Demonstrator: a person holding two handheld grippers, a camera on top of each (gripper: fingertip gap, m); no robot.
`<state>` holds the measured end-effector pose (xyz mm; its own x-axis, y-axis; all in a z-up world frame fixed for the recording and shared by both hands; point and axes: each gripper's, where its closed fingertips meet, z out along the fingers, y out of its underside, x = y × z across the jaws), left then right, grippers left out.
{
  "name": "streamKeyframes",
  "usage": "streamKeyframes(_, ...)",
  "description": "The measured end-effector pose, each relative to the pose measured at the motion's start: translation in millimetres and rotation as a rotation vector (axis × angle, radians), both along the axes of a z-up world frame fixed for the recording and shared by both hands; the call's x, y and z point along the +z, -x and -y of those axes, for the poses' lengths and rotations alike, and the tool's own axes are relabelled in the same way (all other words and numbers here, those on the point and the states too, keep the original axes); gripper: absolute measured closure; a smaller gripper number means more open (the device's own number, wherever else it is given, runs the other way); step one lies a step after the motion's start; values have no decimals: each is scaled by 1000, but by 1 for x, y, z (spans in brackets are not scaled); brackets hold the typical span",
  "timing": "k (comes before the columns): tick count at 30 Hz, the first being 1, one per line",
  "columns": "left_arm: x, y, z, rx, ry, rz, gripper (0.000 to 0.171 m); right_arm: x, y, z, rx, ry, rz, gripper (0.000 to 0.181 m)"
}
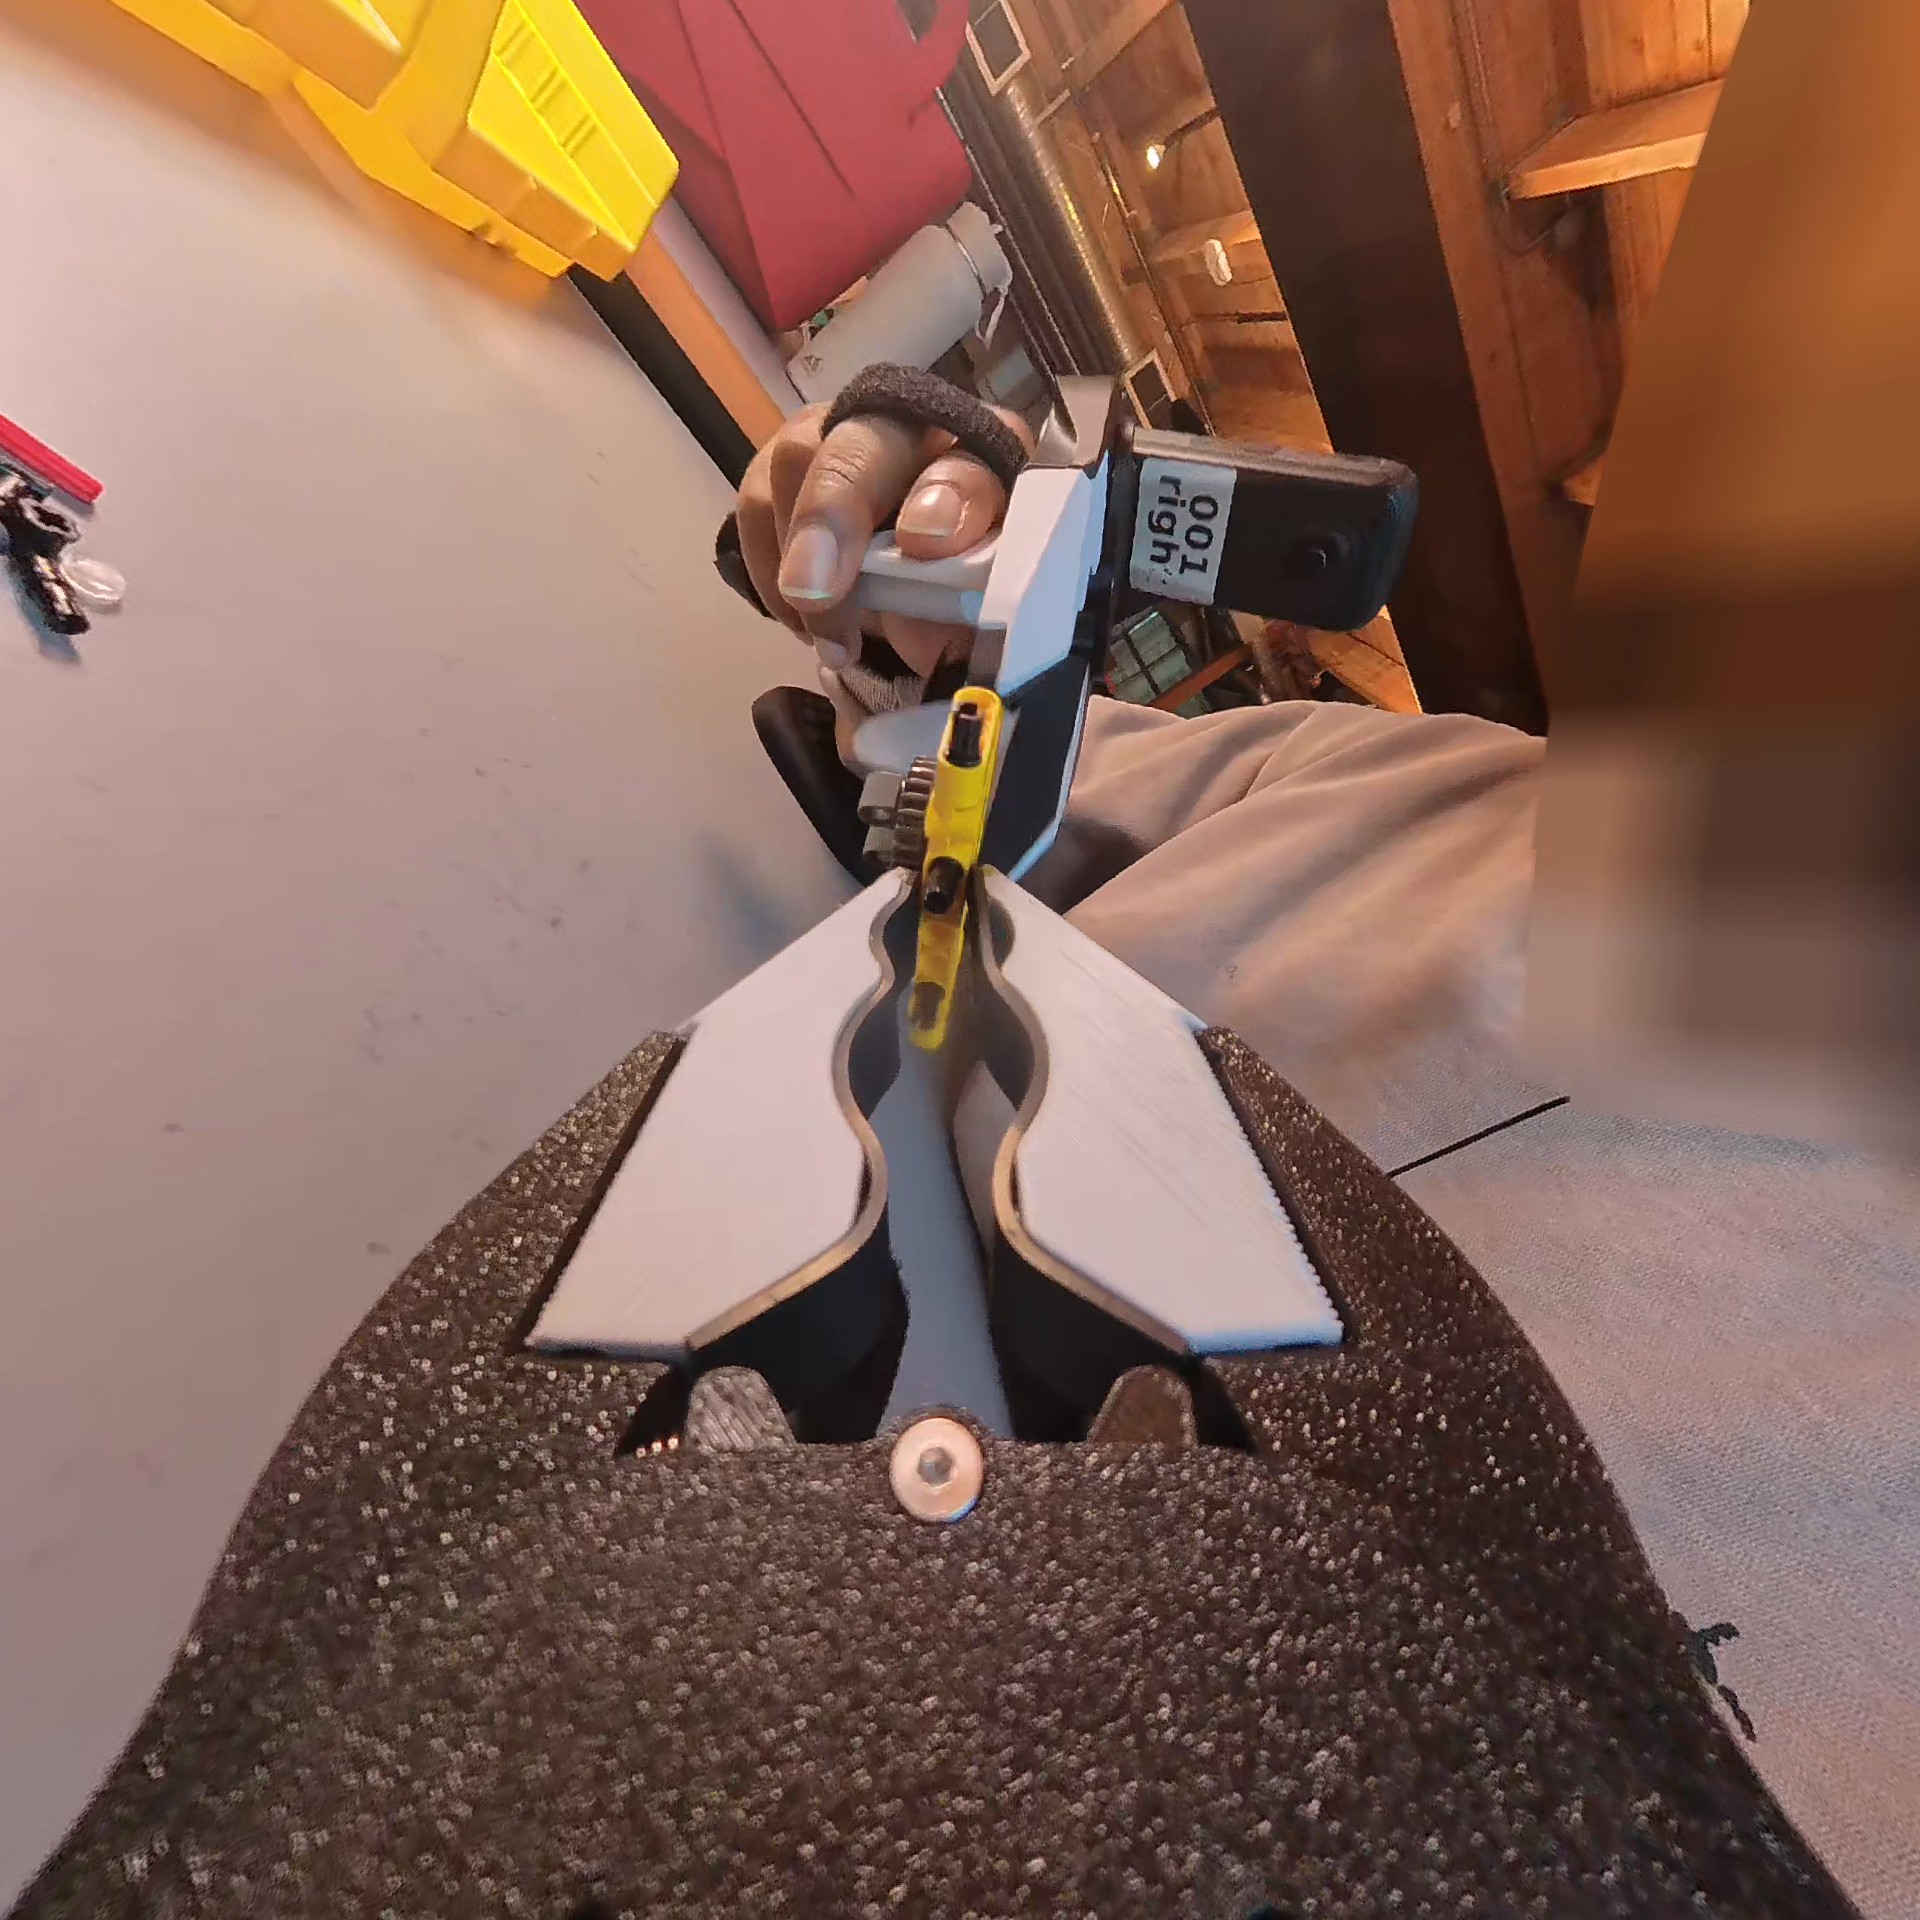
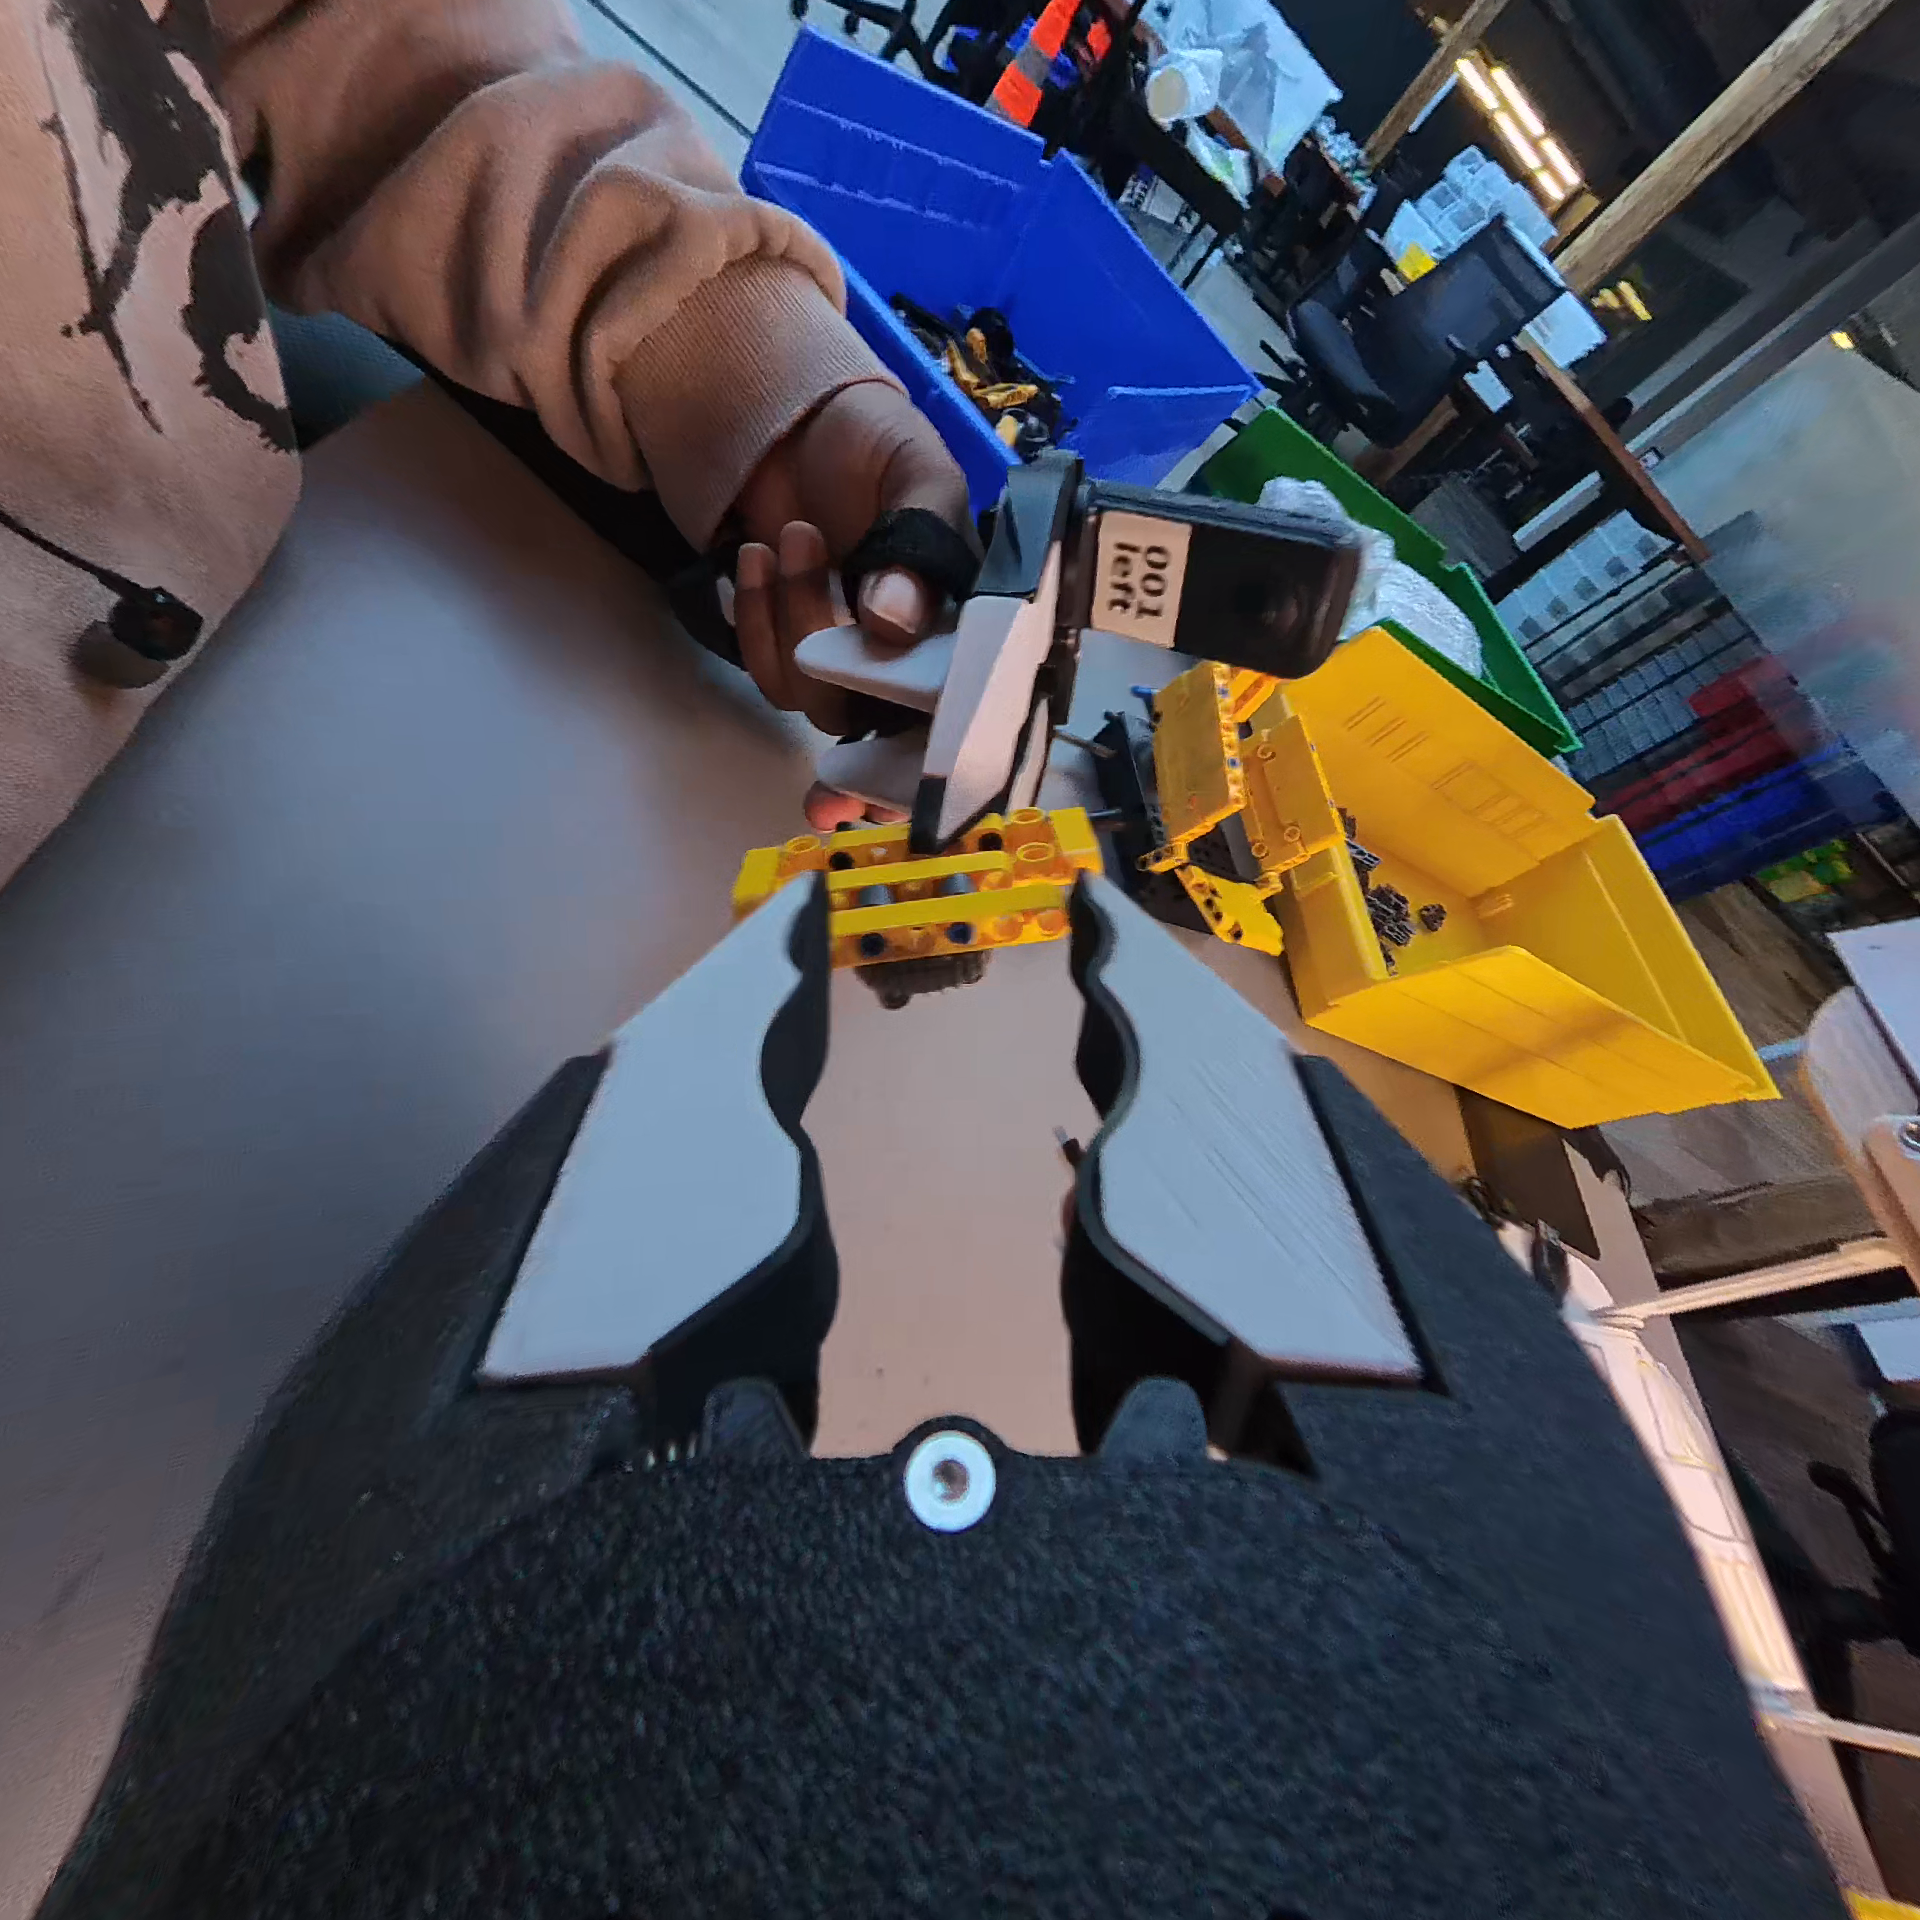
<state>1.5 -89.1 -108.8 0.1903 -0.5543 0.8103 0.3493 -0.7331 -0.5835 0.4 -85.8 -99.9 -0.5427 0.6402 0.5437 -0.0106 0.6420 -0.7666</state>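
Note:
A small yellow beam assembly (image 2: pixel 940 883) with black pins and a dark gear (image 2: pixel 925 977) under it hangs above the grey table (image 2: pixel 416 831), held between both grippers. My left gripper (image 1: pixel 943 894) is shut on it, pinching its thin edge (image 1: pixel 951 831); in the right wrist view its tips (image 2: pixel 935 831) come down onto the top beam. My right gripper (image 2: pixel 945 894) has its jaws wide, with the fingertips against both ends of the lower frame. It appears shut on the assembly. In the left wrist view it (image 1: pixel 966 790) reaches in from above.
A yellow bin (image 2: pixel 1475 935) lies on the table to the right, with a partly built yellow model (image 2: pixel 1205 790) beside it. Blue (image 2: pixel 997 239) and green (image 2: pixel 1351 499) bins stand behind. Red and black loose pieces (image 1: pixel 42 520) lie at the far left. Yellow bins (image 1: pixel 499 135) stand at the table's back. My two grippers' fingertips are within a few centimetres of each other.

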Motion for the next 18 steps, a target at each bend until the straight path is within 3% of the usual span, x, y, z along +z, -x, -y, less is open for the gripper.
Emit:
streamKeyframes(2, 3, -6, 2, -24, -9, 27, 160, 11, 0, -4, -9, 27, -59, 169)
streamKeyframes(6, 8, -8, 2, -25, -36, 48, 165, 20, 0, -5, -18, 50, -81, 174)
streamKeyframes(11, 14, 5, -1, 15, -30, 82, 166, 18, -6, -2, 25, 85, -28, 135)
streamKeyframes(18, 8, -2, 3, -31, 5, 74, 166, 1, -4, 7, 44, 11, 22, 124)
